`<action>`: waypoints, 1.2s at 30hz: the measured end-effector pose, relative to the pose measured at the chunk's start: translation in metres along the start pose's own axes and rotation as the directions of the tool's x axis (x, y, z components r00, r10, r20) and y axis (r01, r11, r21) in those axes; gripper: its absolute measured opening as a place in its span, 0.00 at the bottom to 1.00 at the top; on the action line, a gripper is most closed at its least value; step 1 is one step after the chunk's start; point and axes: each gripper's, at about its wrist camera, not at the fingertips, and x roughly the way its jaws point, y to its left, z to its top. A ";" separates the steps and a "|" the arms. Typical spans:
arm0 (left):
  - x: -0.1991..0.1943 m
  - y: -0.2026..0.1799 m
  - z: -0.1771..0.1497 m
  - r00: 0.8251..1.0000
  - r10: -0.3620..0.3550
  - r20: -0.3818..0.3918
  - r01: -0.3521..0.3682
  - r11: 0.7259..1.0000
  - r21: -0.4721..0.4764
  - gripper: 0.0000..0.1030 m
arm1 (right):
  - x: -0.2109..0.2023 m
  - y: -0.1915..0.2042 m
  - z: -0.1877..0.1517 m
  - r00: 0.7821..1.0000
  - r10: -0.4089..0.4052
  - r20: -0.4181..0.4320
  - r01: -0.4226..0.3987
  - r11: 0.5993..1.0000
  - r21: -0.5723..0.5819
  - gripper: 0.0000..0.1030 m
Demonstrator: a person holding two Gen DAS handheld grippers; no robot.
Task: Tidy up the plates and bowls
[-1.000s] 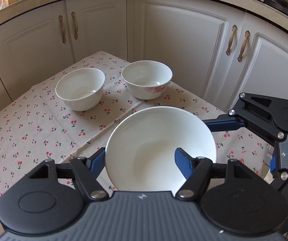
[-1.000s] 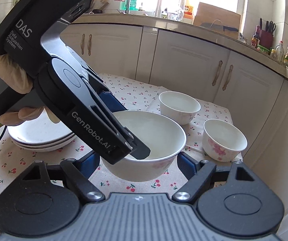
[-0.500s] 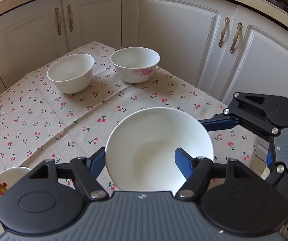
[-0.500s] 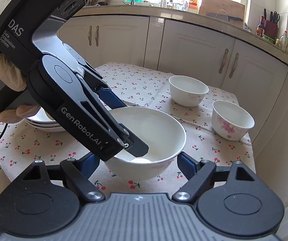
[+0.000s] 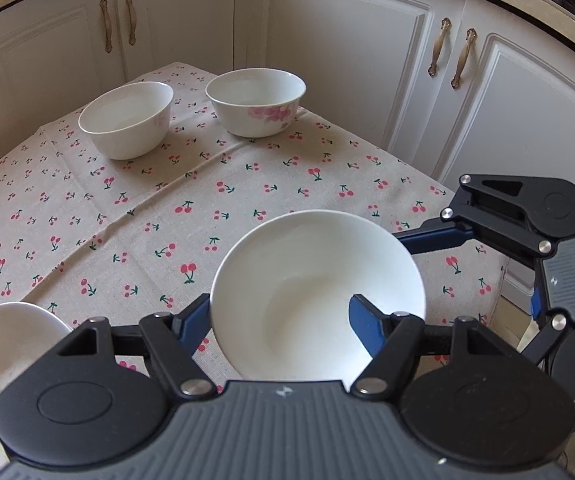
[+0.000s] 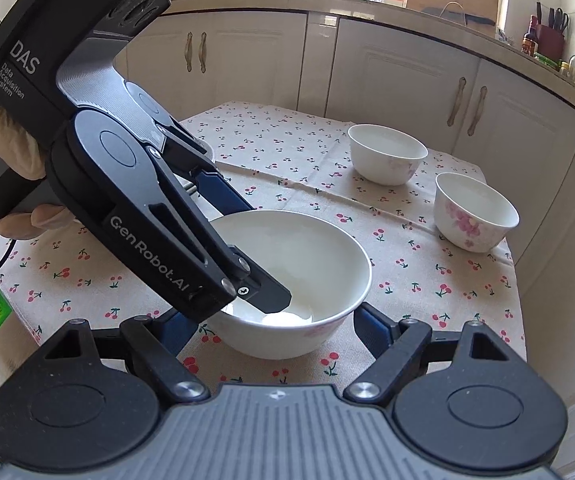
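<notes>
My left tool (image 5: pixel 279 320) pinches the near wall of the large white bowl (image 5: pixel 315 292), one finger inside. My right tool (image 6: pixel 275 320) straddles that bowl from the side; I cannot tell whether it presses. The bowl sits low over the cherry-print worktop (image 5: pixel 147 220).

White bowls (image 5: pixel 317 292), one (image 5: pixel 256 102) with pink flowers. The tablecloth (image 5: pixel 159 216) is beige with red cherries.
</notes>
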 end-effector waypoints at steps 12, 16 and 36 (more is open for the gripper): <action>-0.003 -0.006 -0.001 1.000 0.000 0.023 0.000 1.000 0.018 0.71 | 0.000 -0.003 -0.006 1.000 0.012 -0.009 -0.011 0.999 0.032 0.85; -0.004 -0.007 -0.002 1.000 -0.014 0.026 0.014 1.000 0.018 0.79 | -0.001 -0.004 -0.007 1.000 0.026 -0.007 -0.026 0.999 0.040 0.91; -0.035 -0.009 0.026 0.990 0.043 0.133 -0.051 0.997 0.055 0.94 | -0.032 -0.032 -0.007 0.996 -0.041 0.081 0.032 0.994 0.108 1.00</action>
